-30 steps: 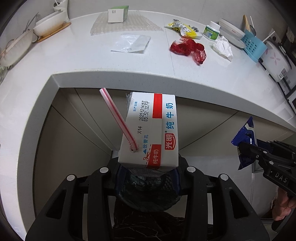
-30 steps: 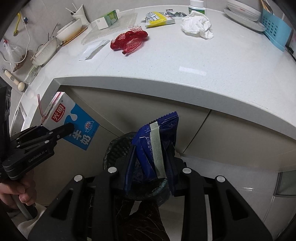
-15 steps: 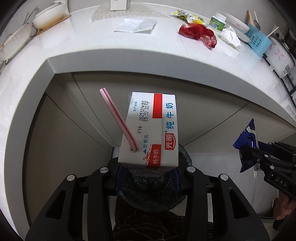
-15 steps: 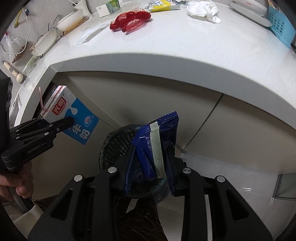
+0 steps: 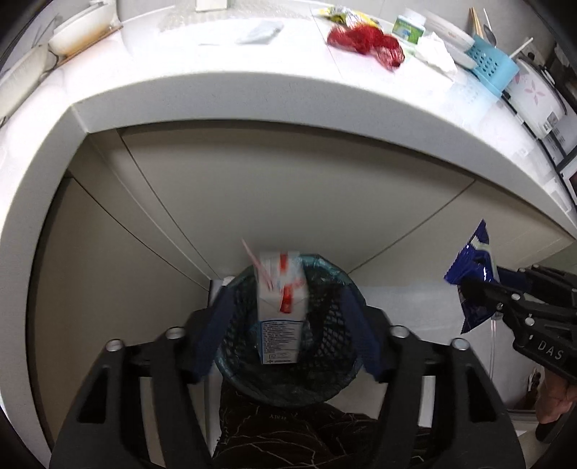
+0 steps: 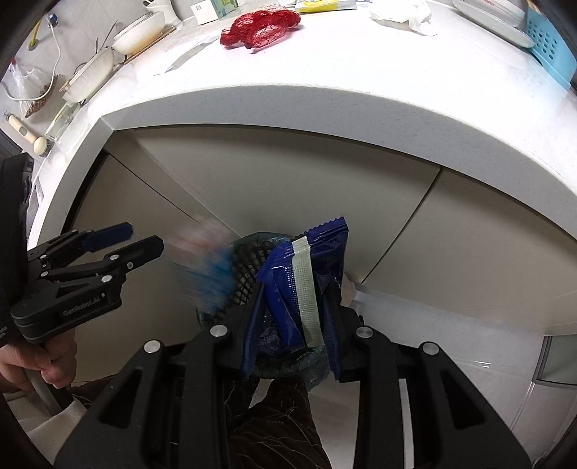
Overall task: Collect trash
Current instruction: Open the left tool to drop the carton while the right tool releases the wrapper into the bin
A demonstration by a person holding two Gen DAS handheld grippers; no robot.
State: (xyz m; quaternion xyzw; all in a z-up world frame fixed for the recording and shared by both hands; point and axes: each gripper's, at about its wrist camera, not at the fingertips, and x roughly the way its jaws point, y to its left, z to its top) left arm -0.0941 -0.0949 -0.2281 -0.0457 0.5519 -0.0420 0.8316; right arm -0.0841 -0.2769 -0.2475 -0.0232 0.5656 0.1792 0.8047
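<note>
The white milk carton [image 5: 279, 306] with its red-striped straw is dropping, blurred, into the black mesh trash bin [image 5: 335, 335] on the floor under the counter. My left gripper [image 5: 286, 332] hangs above the bin; its jaws are opening, spread wide, and the pads no longer touch the carton. In the right wrist view the left gripper [image 6: 142, 239] is at the left, with the carton [image 6: 209, 259] a blue-white streak beside the bin [image 6: 249, 259]. My right gripper [image 6: 294, 317] is shut on a crumpled blue snack wrapper [image 6: 303, 267], held over the bin's right side.
The white counter's [image 5: 252, 97] edge overhangs beige cabinet doors [image 5: 288, 187] behind the bin. On top lie a red net bag [image 5: 364, 43], a white tissue [image 5: 436, 54], a yellow wrapper [image 6: 324, 4], a blue basket [image 5: 490, 68] and bowls [image 6: 93, 72]. A person's hand [image 6: 39, 364] grips each handle.
The left jaws have spread apart and let go of the milk carton, which has fallen from between them down into the bin. The right gripper still clamps the blue wrapper.
</note>
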